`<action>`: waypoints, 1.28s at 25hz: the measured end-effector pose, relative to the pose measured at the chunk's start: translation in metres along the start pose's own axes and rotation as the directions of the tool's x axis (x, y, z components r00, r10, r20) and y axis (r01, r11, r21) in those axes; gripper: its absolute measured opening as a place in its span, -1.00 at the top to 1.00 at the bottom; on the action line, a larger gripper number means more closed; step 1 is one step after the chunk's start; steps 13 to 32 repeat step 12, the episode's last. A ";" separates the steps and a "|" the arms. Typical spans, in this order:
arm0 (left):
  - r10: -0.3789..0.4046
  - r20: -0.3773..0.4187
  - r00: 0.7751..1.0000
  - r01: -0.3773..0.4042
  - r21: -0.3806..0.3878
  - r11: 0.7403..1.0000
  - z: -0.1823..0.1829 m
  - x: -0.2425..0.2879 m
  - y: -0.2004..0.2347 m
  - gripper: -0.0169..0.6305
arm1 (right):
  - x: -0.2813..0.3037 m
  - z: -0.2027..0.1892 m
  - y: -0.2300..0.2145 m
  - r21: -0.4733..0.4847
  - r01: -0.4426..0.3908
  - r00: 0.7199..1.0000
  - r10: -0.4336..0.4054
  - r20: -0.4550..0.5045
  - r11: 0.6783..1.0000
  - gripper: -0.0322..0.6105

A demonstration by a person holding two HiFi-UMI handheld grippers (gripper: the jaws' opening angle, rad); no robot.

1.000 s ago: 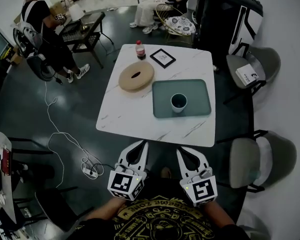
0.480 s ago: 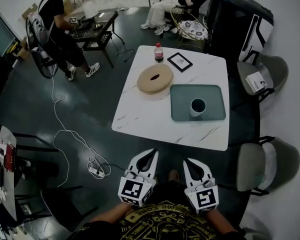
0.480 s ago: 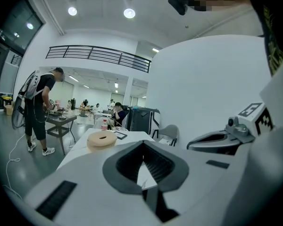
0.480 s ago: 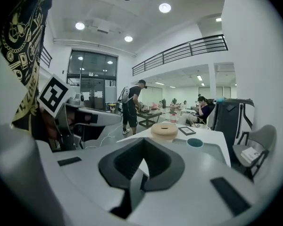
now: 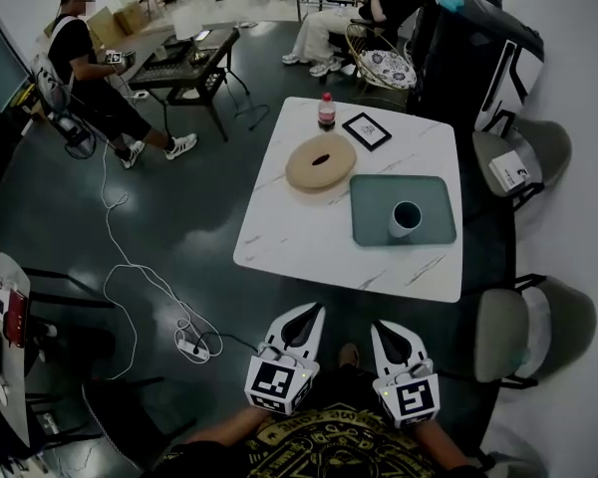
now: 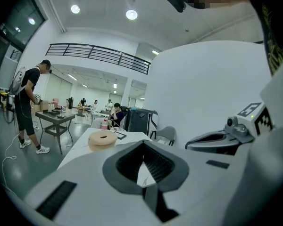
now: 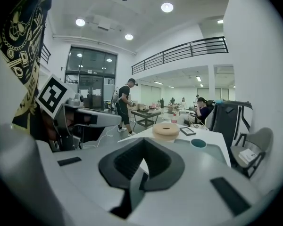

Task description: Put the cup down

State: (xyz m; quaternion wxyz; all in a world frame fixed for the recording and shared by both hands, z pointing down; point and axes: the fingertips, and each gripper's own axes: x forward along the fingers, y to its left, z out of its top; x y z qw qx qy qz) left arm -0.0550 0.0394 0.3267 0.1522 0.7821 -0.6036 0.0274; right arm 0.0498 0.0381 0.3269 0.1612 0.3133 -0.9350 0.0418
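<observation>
A white cup (image 5: 405, 219) with a dark inside stands upright on a teal tray (image 5: 375, 223) on the right half of the white marble table (image 5: 299, 237). Both grippers hang close to my body, short of the table's near edge and well apart from the cup. My left gripper (image 5: 312, 311) is shut with nothing in it; in its own view the jaws (image 6: 142, 143) meet at the tips. My right gripper (image 5: 386, 326) is shut and empty too (image 7: 144, 142). Beyond its tips, the right gripper view shows the cup (image 7: 198, 143).
A round wooden ring (image 5: 321, 161), a red-capped bottle (image 5: 327, 111) and a small framed picture (image 5: 366, 130) sit on the table's far half. Grey chairs (image 5: 521, 161) (image 5: 523, 331) stand to the right. A cable and power strip (image 5: 193, 345) lie on the floor at left. People stand and sit beyond.
The table with the tray and cup now shows farther right and a little lower in the head view. Both grippers stay shut near my body. The standing person at left has shifted.
</observation>
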 end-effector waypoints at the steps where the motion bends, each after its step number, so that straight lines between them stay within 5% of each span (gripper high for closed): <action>1: -0.003 0.004 1.000 0.003 0.000 1.000 0.001 -0.001 0.000 0.92 | 0.000 0.001 0.001 0.002 0.003 1.000 -0.003 0.000 1.000 0.89; 32: -0.042 0.017 0.999 0.042 -0.012 0.999 -0.007 -0.013 0.013 0.92 | 0.009 0.000 0.023 -0.018 0.023 1.000 -0.023 -0.007 1.000 0.89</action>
